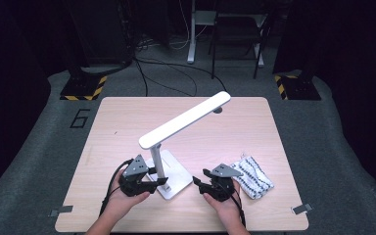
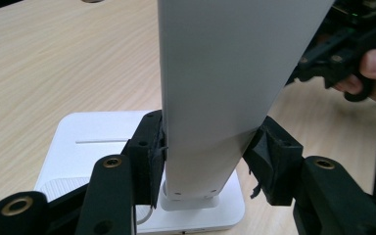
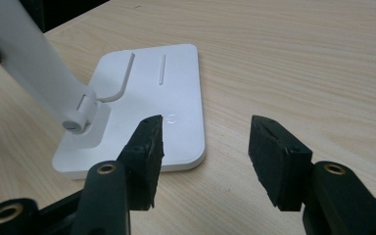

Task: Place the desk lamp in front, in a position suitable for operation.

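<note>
Surface (image 1: pixel 127 117): pale wood-grain top, seen from above; carries every item below.

Left tongs (image 1: pixel 152 183): in the person's left hand, near the front edge, reaching rightward to the lamp. In the left gripper view both pads sit against the two edges of the flat white lamp post (image 2: pixel 210 98), low down, just above its hinge. Closed on the post; likely placed low so that the stem can be steadied or tilted about the hinge without tipping the foot.

Desk lamp (image 1: pixel 186 120): white, standing near the middle front of the surface. Flat rectangular base (image 3: pixel 176 78) lies flush on the wood; the post rises from one end of it; the long light bar slants up and away toward the far right.

Right tongs (image 1: pixel 199 185): in the person's right hand, just right of the base. Open, nothing between the pads; the near corner of the base lies just ahead of them, apart. Seemingly waiting to hold the base down.

Cloth (image 1: pixel 252 177): white with dark pattern, crumpled, beside the right hand; untouched.
</note>
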The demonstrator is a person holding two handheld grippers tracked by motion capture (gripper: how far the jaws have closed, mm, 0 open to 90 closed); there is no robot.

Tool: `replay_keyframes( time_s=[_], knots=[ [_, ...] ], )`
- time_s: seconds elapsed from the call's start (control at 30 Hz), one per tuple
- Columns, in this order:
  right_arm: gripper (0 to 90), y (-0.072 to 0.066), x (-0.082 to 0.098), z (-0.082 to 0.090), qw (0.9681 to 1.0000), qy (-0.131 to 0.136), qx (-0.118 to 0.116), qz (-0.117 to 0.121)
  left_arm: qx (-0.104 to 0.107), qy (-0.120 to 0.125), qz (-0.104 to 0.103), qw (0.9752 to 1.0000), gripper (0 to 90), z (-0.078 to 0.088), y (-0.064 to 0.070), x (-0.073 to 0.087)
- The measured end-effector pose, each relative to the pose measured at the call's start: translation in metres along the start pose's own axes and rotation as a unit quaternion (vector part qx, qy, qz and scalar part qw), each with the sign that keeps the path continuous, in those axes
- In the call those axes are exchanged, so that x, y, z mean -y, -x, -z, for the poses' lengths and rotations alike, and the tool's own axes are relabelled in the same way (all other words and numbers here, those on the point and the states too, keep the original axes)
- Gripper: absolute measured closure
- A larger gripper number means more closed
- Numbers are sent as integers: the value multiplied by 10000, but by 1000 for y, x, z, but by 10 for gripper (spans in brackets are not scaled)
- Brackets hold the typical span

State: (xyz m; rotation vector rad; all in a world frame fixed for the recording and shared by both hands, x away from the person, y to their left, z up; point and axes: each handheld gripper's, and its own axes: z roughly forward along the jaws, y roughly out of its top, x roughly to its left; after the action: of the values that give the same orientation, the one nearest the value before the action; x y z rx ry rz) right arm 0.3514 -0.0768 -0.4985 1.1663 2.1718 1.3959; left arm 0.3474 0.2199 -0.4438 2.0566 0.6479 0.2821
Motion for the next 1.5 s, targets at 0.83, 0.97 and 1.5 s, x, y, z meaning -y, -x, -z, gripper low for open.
replay_keyframes(
  time_s=[0.83, 0.97, 1.5],
  knots=[
    [465, 3, 0, 0, 10000, 30, -22, -89, 420, 68, 172, 9989, 371, 50, -15, -2],
    [464, 3, 0, 1, 9999, 34, -37, -111, 342, 144, 146, 9992, 367, 54, -15, -11],
    [456, 10, -8, 15, 9995, 221, 103, -210, 266, 391, -84, 9988, 503, 69, -9, -41]
  ],
)
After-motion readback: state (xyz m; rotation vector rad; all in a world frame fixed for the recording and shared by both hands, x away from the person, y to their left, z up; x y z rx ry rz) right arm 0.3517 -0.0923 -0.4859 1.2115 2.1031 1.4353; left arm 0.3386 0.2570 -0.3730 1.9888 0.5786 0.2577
